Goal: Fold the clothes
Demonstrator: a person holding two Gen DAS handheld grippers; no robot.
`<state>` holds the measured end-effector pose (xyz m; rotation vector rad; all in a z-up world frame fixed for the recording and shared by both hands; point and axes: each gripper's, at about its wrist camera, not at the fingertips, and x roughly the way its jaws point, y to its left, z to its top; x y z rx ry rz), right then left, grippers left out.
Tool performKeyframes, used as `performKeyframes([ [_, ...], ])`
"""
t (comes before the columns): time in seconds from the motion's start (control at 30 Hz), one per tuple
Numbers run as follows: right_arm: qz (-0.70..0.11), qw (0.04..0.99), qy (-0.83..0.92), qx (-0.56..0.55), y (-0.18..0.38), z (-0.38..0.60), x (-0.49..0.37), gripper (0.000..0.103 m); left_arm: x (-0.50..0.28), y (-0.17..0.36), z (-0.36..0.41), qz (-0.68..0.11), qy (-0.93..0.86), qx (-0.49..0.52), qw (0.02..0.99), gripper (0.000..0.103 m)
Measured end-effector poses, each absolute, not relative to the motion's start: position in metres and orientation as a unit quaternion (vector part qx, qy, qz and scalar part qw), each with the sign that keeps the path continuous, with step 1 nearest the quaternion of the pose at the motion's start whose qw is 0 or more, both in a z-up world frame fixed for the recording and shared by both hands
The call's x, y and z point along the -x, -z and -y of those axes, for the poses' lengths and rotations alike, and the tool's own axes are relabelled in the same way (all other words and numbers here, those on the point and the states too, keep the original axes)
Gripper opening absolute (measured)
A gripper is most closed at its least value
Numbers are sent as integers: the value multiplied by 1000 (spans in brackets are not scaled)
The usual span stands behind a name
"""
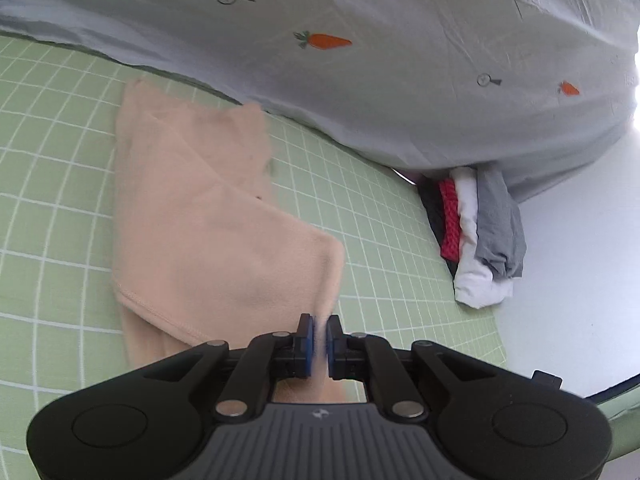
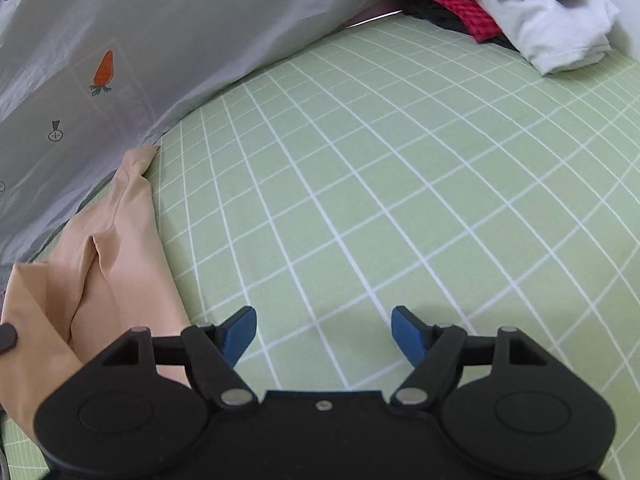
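A peach-coloured garment [image 1: 208, 236] lies partly folded on the green checked sheet [image 1: 48, 184]. My left gripper [image 1: 319, 334] is shut on a corner of the garment, which is lifted off the sheet and blurred. In the right wrist view the same garment [image 2: 108, 256] lies at the left, beside the grey cover. My right gripper [image 2: 324, 332] is open and empty, just above the bare sheet [image 2: 380, 168], to the right of the garment.
A grey cover with carrot prints [image 1: 400, 60] is bunched along the far side; it also shows in the right wrist view [image 2: 120, 40]. A pile of red, white, grey and black clothes [image 1: 476, 236] sits at the sheet's edge, and shows in the right wrist view [image 2: 520, 12].
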<state>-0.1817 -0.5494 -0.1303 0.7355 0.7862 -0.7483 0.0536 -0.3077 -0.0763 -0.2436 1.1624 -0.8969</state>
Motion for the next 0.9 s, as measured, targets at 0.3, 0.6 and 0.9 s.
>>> performKeyframes([
  [0.3, -370, 830, 300, -290, 117, 527, 172, 75, -23, 94, 306, -552, 309, 11, 774, 78],
  [0.6, -394, 878, 184, -198, 113, 481, 128, 52, -6, 105, 264, -578, 230, -7, 783, 85],
  [0.9, -405, 896, 144, -113, 115, 458, 129, 5, 22, 99, 249, -569, 225, -5, 791, 89],
])
